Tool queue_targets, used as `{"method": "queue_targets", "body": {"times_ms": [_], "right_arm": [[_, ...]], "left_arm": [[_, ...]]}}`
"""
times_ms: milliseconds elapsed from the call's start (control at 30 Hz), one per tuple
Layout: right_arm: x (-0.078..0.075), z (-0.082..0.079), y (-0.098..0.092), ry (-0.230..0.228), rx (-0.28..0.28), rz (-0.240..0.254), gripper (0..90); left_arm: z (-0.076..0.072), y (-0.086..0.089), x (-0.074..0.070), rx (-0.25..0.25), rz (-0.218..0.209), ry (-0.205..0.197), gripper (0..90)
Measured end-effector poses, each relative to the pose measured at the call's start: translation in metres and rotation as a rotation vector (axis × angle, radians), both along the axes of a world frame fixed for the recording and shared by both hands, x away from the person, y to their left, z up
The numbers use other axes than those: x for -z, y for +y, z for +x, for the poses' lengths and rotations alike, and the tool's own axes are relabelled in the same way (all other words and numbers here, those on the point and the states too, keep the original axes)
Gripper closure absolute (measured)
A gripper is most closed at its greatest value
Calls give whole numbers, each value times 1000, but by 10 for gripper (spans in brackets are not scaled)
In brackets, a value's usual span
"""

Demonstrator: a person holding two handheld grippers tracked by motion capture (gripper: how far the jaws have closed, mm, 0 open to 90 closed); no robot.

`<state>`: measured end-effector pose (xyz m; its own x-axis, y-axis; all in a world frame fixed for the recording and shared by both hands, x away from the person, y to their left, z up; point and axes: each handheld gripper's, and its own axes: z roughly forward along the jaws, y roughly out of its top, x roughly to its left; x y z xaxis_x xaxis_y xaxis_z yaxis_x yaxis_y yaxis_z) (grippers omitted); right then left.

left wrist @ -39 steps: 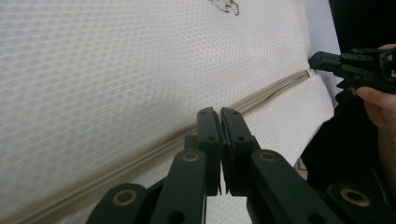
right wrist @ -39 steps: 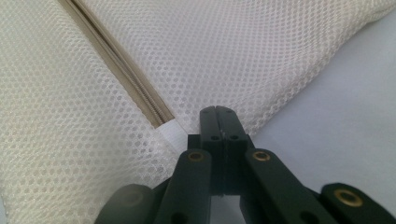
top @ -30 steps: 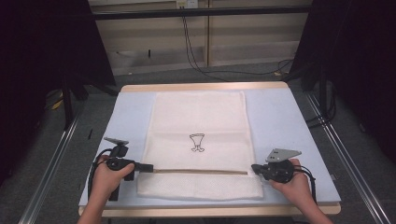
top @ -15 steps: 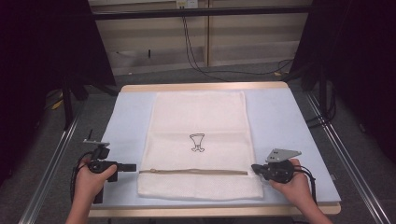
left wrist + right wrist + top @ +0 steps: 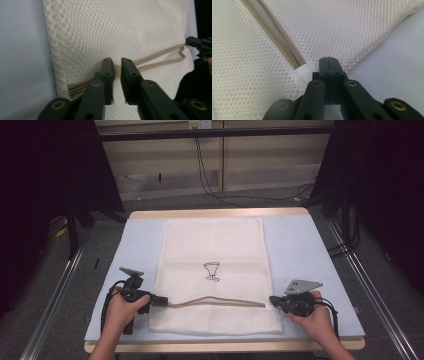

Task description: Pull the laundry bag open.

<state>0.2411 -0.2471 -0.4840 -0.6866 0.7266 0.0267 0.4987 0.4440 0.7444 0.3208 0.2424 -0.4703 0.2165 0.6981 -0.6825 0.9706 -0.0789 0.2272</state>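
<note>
A white mesh bag (image 5: 215,245) with a small black goblet drawing lies flat on the blue-grey mat (image 5: 300,250). A tan zipper (image 5: 220,301) runs across its near part, bowed and slack, its two sides parted in the left gripper view (image 5: 160,56). My left gripper (image 5: 162,302) is at the zipper's left end. Its jaws (image 5: 117,61) have just been opening and stand slightly apart, with a bit of tan zipper in the gap. My right gripper (image 5: 272,300) is shut (image 5: 329,59) on the bag's right edge beside the zipper's end (image 5: 277,32).
The mat covers a wooden table (image 5: 215,213) with metal rails along both sides. Bare mat lies left and right of the bag. Cables (image 5: 210,175) hang behind the table's far edge. A white tab (image 5: 302,70) marks the zipper's right end.
My left hand first drew out to the left, then came back right to the bag's edge. The zipper line went from straight and taut to bowed and slack. The right hand stayed still.
</note>
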Motion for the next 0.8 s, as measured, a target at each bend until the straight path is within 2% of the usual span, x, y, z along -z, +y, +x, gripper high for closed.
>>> {"method": "queue_targets", "body": {"times_ms": [67,100,133,200,233,300,333,367,400,433,467,533,567,600,633,667,733,767,800], "right_arm": [[0,0,0,1,2,-2,900],[0,0,0,1,3,-1,900],[0,0,0,1,2,-2,900],[0,0,0,0,-4,-4,900],[0,0,0,-1,-3,-7,900],[0,0,0,2,-3,-3,900],[0,0,0,3,-1,-4,900],[0,0,0,0,-2,-5,900],[0,0,0,-1,-2,-5,900],[0,0,0,-4,0,-6,900],[0,0,1,-5,2,-8,900],[0,0,0,-1,0,-2,900],[0,0,0,5,4,1,900],[0,0,0,8,3,-1,900],[-1,1,0,10,0,-4,900],[-1,1,0,10,2,-8,900],[-1,1,1,10,-1,-10,900],[-1,1,1,9,1,-9,900],[-1,1,0,8,0,-6,900]], "left_arm": [[0,2,1,-17,-29,2,801],[0,3,0,-41,-17,12,780],[-1,4,-2,-54,21,-14,758],[-1,4,-3,-58,16,-13,725],[-1,0,1,-35,-23,38,716],[0,-7,6,-21,-47,62,729],[2,-10,6,-10,-45,62,746],[2,-13,4,-11,-17,67,776],[2,-15,3,-24,7,58,864],[3,-15,3,-12,11,48,865],[2,-14,1,-13,34,51,870],[1,-9,-2,-5,40,38,873],[-1,-5,-4,-27,44,23,874],[-1,4,-5,-41,4,23,874],[-1,16,-9,-45,6,33,873],[-3,27,-11,-74,60,7,874],[-8,51,-13,-130,-1,32,873],[-8,51,-13,-130,-1,32,873],[-11,67,-14,-135,-23,13,870]]}}
